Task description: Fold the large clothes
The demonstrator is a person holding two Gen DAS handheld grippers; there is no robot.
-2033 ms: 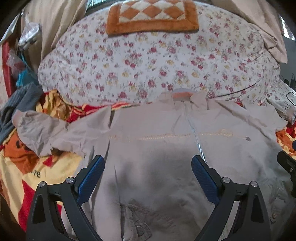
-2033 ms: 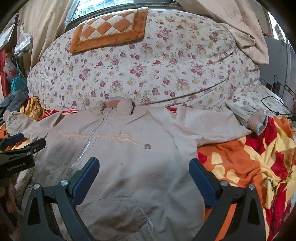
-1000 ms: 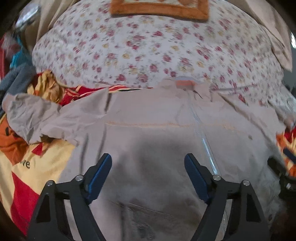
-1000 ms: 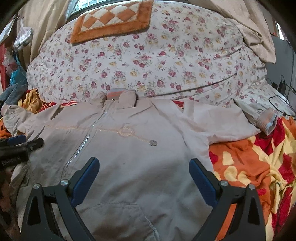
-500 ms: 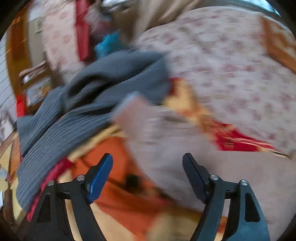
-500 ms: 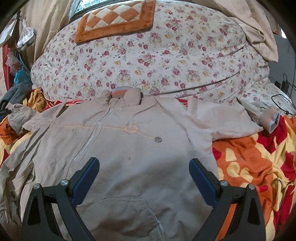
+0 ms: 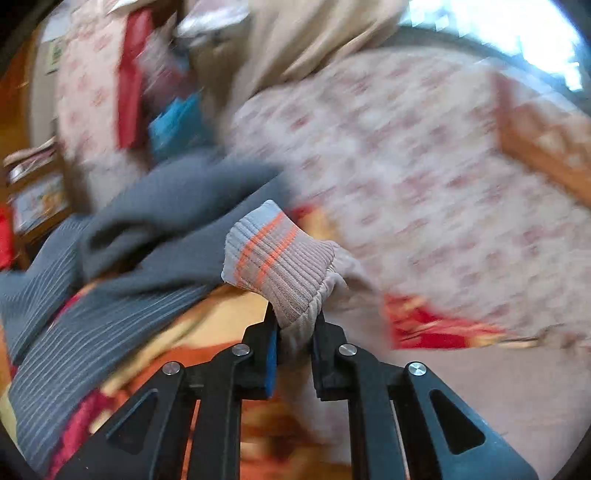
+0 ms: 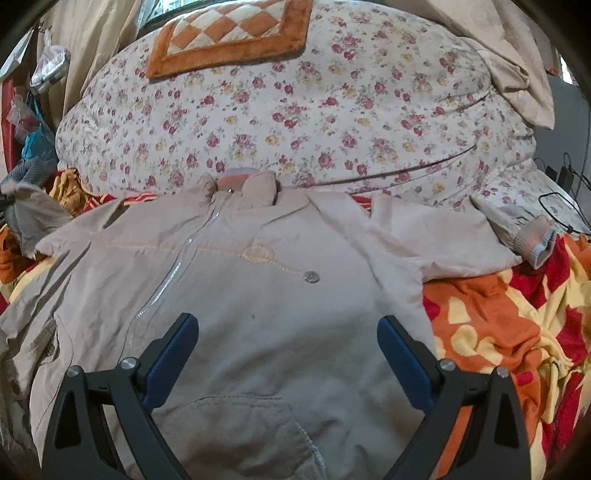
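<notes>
The left gripper [image 7: 293,328] has just closed on the ribbed cuff [image 7: 275,258] (orange-striped).

A large rounded mass of floral quilt [image 8: 295,110], white with red and yellow flowers, fills the area ahead of the fingers in the right wrist view. An orange-and-white checkered cushion [image 8: 229,33] lies on its top. Beige curtain fabric [image 8: 92,48] hangs beyond the quilt to the left, with a strip of daylit window [image 8: 173,7] above the cushion. A further beige cloth [image 8: 517,66] drapes over the quilt's right side. A red, orange and yellow patterned blanket [image 8: 498,332] covers the surface right of the fingers. Black cables [image 8: 565,206] lie at the far right. The left wrist view is blurred; a grey ribbed garment [image 7: 110,295] lies left of the fingers.
</notes>
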